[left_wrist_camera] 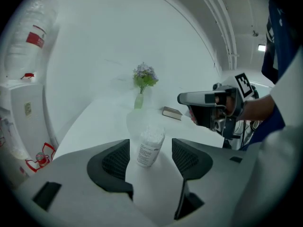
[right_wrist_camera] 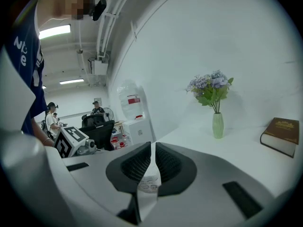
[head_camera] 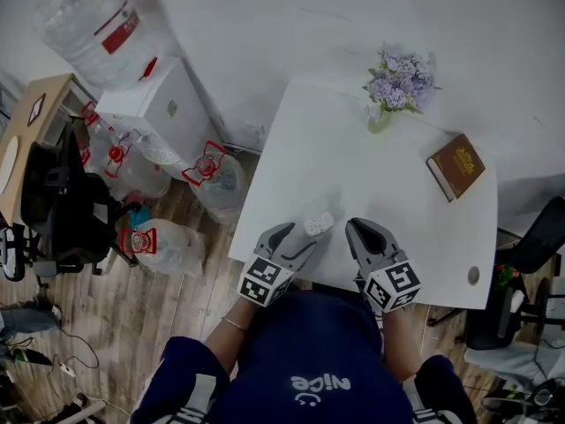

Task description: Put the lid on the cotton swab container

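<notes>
Left gripper (left_wrist_camera: 150,153) spread around swab container (left_wrist_camera: 151,144), untouched; only right gripper view shows right gripper (right_wrist_camera: 152,150) pinching clear lid (right_wrist_camera: 149,182)

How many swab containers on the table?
1. The cotton swab container stands near the table's front edge, at the mouth of the left gripper's open jaws, untouched. No other shows in any view.

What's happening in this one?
A person works at a white table with tongs in each hand. The left tongs are open around the cotton swab container, which stands upright on the table, untouched. The right tongs are closed on a thin pale printed piece, possibly the lid. The container's top looks uncovered.
</notes>
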The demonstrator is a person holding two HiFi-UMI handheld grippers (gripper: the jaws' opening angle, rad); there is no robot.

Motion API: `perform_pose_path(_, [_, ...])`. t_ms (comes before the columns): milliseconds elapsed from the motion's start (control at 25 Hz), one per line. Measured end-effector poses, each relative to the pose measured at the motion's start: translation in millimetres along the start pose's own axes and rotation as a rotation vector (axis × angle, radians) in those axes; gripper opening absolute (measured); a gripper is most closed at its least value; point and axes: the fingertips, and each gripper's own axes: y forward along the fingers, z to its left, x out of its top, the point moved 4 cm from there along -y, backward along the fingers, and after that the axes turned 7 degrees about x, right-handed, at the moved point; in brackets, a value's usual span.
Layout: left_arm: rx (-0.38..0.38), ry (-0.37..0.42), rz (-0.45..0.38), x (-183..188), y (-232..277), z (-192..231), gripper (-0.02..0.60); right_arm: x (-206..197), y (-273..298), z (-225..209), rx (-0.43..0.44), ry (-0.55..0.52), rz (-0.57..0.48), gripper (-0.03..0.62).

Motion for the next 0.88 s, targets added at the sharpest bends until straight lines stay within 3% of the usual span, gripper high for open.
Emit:
perform_pose_path(280, [-0.033,0.077,0.079,-9,29,-8,0.291,18,20,-18,0.089,-0.031,0.039,0.057])
perform_pose_path(440, [-0.041,0.033,0.076,-9,40,-9,0.29,19,34,-29,0.178,0.078,0.043,0.055])
perform_pose_path(880, [-0.028,0.103,0.105,-12,53,-4,0.253,20,61,-54,0.23,0.1,0.102,0.057])
